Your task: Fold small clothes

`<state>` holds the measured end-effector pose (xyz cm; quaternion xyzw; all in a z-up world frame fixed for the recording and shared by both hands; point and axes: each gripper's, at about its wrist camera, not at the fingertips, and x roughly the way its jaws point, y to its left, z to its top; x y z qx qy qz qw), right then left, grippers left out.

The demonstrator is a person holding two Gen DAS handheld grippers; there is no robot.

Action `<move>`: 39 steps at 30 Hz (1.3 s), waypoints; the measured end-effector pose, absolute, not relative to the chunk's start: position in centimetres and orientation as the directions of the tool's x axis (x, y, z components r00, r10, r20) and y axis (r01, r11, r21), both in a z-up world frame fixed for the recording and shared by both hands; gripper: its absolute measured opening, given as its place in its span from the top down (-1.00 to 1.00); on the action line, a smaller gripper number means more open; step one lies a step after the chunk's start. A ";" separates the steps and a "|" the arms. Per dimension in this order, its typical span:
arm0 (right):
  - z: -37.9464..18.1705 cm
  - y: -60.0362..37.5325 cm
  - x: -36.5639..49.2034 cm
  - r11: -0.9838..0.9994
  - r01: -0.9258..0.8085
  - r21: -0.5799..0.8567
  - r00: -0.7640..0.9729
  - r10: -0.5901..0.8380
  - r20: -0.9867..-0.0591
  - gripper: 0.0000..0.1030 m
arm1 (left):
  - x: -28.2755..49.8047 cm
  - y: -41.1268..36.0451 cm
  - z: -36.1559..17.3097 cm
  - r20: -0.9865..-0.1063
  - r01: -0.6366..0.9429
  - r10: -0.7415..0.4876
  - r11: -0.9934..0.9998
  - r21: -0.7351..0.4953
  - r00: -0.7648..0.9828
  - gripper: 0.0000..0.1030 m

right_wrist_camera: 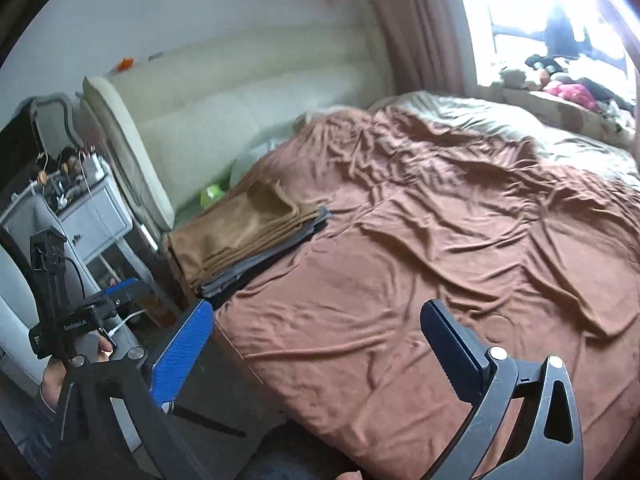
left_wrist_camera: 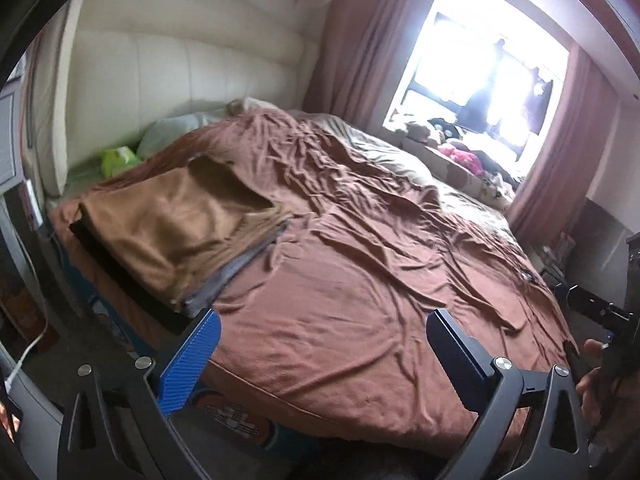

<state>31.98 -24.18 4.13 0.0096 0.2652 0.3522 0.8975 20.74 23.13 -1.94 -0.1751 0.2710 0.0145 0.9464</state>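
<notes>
Left wrist view is showing the stack of folded clothes lying at the near left corner of the bed, its long axis running away toward the headboard, up-left of the wide-open, empty left gripper, which is nearer than the equally open right gripper.

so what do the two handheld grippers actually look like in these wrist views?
Both match: each left gripper and right gripper has two flat fingers, one with a ribbed bright-blue pad, the other dark navy. Black cut-out linkage arms with round silver pivot bolts carry them. In the right wrist view the left unit's black handle bears small white lettering, too blurred to read, and a dark cable.
</notes>
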 end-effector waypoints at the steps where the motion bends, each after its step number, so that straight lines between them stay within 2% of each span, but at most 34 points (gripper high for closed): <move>1: 4.2 -25.3 31.0 0.760 -0.618 0.200 0.629 0.631 -0.453 -1.00 | 20.5 22.5 -1.6 -0.514 -0.115 -0.068 0.942 -0.315 0.855 -0.99; 19: 3.5 -35.9 19.6 0.858 -0.484 0.174 0.777 0.513 -0.365 -1.00 | 13.9 11.6 2.3 -0.457 -0.020 -0.052 0.988 -0.151 0.888 -0.99; 23: 3.3 -37.1 17.4 0.875 -0.455 0.164 0.798 0.483 -0.361 -1.00 | 12.0 10.0 2.9 -0.447 -0.037 -0.014 0.994 -0.105 0.895 -0.99; 39: 1.4 -40.3 11.3 0.915 -0.394 0.084 0.853 0.398 -0.339 -1.00 | 6.2 5.3 2.6 -0.395 -0.047 0.015 0.996 -0.071 0.919 -1.00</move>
